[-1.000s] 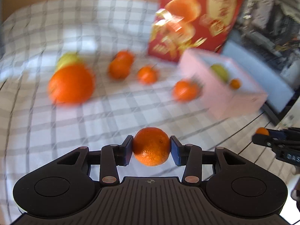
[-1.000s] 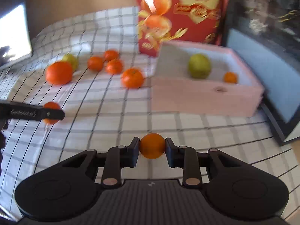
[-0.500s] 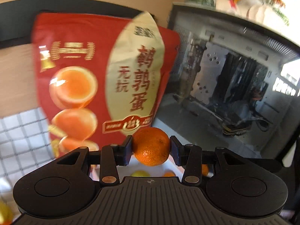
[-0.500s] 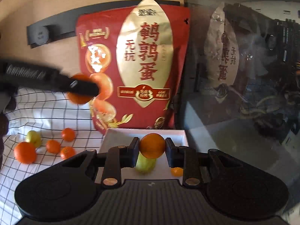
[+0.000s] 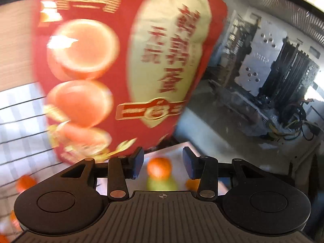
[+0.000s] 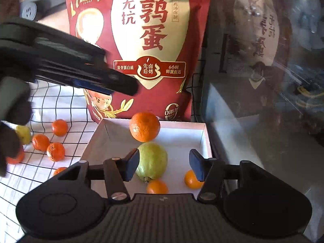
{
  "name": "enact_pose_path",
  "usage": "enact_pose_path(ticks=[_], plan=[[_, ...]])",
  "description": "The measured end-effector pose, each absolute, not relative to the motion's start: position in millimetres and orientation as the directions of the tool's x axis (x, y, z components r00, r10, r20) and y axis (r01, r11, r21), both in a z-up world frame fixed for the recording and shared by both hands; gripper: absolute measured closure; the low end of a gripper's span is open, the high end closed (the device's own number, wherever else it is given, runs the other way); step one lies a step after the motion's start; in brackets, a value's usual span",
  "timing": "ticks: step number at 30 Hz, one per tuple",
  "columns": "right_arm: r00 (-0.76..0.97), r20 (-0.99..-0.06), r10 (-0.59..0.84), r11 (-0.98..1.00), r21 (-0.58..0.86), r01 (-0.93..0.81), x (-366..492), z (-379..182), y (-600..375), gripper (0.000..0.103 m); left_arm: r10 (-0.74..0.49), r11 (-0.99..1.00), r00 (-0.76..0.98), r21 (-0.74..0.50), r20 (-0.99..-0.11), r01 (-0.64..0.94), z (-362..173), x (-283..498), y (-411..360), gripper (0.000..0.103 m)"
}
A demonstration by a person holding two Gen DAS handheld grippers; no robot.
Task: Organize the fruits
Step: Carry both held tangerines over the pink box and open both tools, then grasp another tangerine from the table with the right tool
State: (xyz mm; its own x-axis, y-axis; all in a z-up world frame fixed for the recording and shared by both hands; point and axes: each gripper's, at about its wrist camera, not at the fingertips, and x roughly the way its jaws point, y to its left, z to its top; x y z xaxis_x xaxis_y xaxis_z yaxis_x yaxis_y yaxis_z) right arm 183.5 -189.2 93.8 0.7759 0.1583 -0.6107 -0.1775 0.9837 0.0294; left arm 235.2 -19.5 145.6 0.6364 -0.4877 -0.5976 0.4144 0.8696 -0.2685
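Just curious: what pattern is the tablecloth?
White tablecloth with a thin black grid; clearest in the right wrist view.

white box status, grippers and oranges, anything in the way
Left gripper open, empty; right gripper opening, empty. Big orange by green fruit in white box, two small oranges beside. Nothing blocking.

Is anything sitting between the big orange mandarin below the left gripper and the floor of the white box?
Probably yes. The round green fruit lies in the middle of the white rectangular box, just in front of and below the big orange mandarin; the left wrist view shows them overlapping. Two small oranges lie nearer the camera, clear of it.
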Motion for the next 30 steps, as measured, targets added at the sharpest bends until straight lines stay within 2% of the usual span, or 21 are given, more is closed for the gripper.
enact_pose_path(ticks=[5, 9, 12, 15, 21, 26, 28, 30], plan=[[0.776, -0.605, 0.177, 0.978, 0.020, -0.207, 180.9, 96.3, -177.1, 0.048, -0.356, 0.934, 0.736, -0.231, -0.576, 0.271, 124.9, 166.7, 49.3, 0.056], [0.763, -0.612, 0.207, 0.968, 0.014, -0.251, 179.4, 98.9, -152.5, 0.048, -0.262, 0.951, 0.738, -0.297, -0.622, 0.088, 95.5, 121.1, 112.1, 0.056], [0.752, -0.613, 0.243, 0.952, 0.002, -0.306, 175.2, 101.2, -123.6, 0.048, -0.188, 0.954, 0.707, -0.299, -0.681, -0.035, 77.7, 91.7, 156.7, 0.056], [0.729, -0.621, 0.288, 0.926, -0.015, -0.378, 171.6, 102.7, -87.6, 0.048, -0.128, 0.953, 0.707, -0.283, -0.695, -0.106, 73.0, 67.4, 191.9, 0.056], [0.673, -0.648, 0.358, 0.860, -0.052, -0.507, 169.3, 96.8, -6.6, 0.048, -0.067, 0.942, 0.714, -0.281, -0.697, -0.186, 73.1, 32.9, 233.8, 0.056], [0.582, -0.682, 0.442, 0.834, 0.074, -0.547, 178.2, 89.8, 44.8, 0.048, -0.080, 0.931, 0.721, -0.310, -0.688, -0.193, 64.7, 11.9, 247.9, 0.056], [0.539, -0.675, 0.504, 0.795, 0.118, -0.595, 172.0, 89.8, 68.4, 0.044, -0.083, 0.927, 0.720, -0.318, -0.689, -0.198, 62.1, 9.8, 250.8, 0.056], [0.553, -0.668, 0.498, 0.772, 0.050, -0.634, 163.4, 90.1, 95.2, 0.043, -0.080, 0.924, 0.721, -0.322, -0.688, -0.205, 61.0, 5.7, 255.5, 0.056]])
